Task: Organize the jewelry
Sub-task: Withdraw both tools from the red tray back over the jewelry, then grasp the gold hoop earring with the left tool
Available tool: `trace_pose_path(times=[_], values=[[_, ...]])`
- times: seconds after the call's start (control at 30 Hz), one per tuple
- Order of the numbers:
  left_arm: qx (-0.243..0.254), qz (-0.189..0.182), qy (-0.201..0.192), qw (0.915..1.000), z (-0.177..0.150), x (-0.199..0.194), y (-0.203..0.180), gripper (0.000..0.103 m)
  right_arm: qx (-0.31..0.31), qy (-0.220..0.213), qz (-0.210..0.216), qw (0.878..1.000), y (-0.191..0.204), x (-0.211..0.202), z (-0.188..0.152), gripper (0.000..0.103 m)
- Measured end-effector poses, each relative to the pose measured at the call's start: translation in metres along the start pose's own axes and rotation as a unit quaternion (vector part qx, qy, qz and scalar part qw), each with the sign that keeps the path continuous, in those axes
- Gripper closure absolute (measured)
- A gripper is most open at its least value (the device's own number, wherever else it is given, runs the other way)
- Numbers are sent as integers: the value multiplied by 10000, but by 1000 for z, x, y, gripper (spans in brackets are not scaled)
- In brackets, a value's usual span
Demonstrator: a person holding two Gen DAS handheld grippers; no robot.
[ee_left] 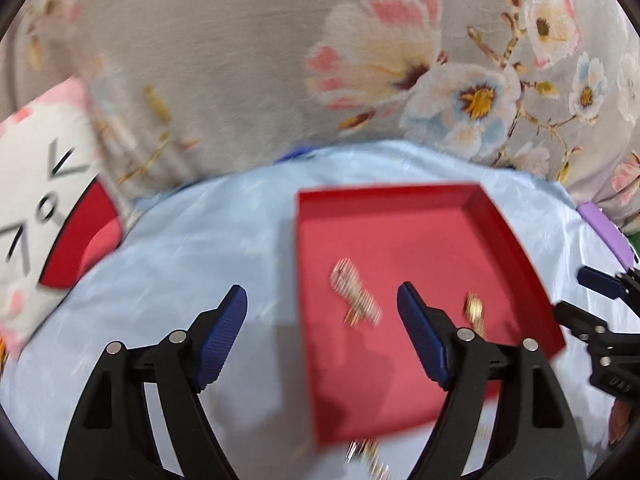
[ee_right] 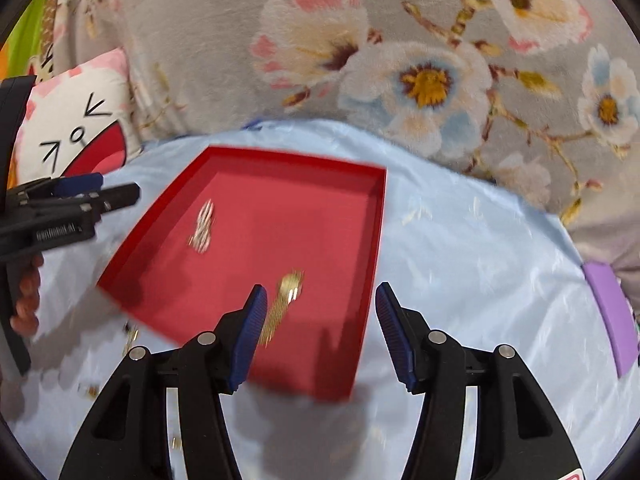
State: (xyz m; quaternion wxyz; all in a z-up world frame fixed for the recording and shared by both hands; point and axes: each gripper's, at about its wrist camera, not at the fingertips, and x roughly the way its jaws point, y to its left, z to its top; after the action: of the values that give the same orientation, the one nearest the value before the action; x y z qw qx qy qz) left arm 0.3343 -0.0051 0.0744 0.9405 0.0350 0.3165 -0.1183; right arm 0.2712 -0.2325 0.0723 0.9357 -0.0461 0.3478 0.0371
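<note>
A shallow red tray lies on a pale blue cloth; it also shows in the right wrist view. Two gold jewelry pieces lie in it: one fan-shaped, one with a round head and dangling part. More gold jewelry lies on the cloth by the tray's near edge, blurred. My left gripper is open and empty above the tray's left edge. My right gripper is open and empty over the tray's near right corner; it shows at the right of the left wrist view.
The pale blue cloth covers a rounded surface. A grey floral blanket lies behind. A white cat-face cushion sits at the left. A purple object lies at the cloth's right edge. Small gold bits lie on the cloth.
</note>
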Motion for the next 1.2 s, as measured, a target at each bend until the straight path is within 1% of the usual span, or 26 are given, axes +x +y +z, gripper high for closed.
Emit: trace_pose_path(times=[0.13,0.23,0.33,0.43,0.53,0.63,0.7,0.77,0.87,0.97,1.0,1.03,1.13,1.2], values=[[-184,5,358,9992,-42,-27,17,28,232,308,270,9989,-3,-22,-39,47],[-227,-37,521,9984,-73,-48,22,28,277,382,291,9985,0,-39,-66,47],[-173,-187,661,9975,-101,-71,18,28,307,391,305,9983,4,-58,-93,47],[-19,-256,719,9971,-130,-97,7,28,364,410,279,9981,6,-72,-116,47],[242,-324,761,9963,-161,-127,-12,28,491,443,238,9975,7,-82,-136,47],[399,-469,893,9941,-191,-148,-30,28,623,518,267,9964,7,-89,-152,47],[405,-545,989,9928,-209,-155,-39,28,706,538,279,9957,8,-93,-161,47],[373,-635,1071,9915,-222,-157,-47,29,772,516,292,9953,9,-98,-170,47],[358,-640,1078,9915,-235,-161,-56,35,839,445,303,9950,11,-104,-176,47],[361,-672,1042,9916,-242,-166,-63,35,890,397,383,9945,11,-108,-181,47],[383,-669,1044,9915,-245,-166,-65,37,900,388,413,9943,12,-109,-182,47],[401,-628,1054,9916,-247,-165,-67,45,896,385,427,9943,13,-109,-182,47],[443,-492,990,9929,-248,-163,-71,47,830,337,390,9952,18,-111,-183,47],[434,-522,975,9929,-246,-163,-73,51,808,318,422,9953,20,-112,-183,47]])
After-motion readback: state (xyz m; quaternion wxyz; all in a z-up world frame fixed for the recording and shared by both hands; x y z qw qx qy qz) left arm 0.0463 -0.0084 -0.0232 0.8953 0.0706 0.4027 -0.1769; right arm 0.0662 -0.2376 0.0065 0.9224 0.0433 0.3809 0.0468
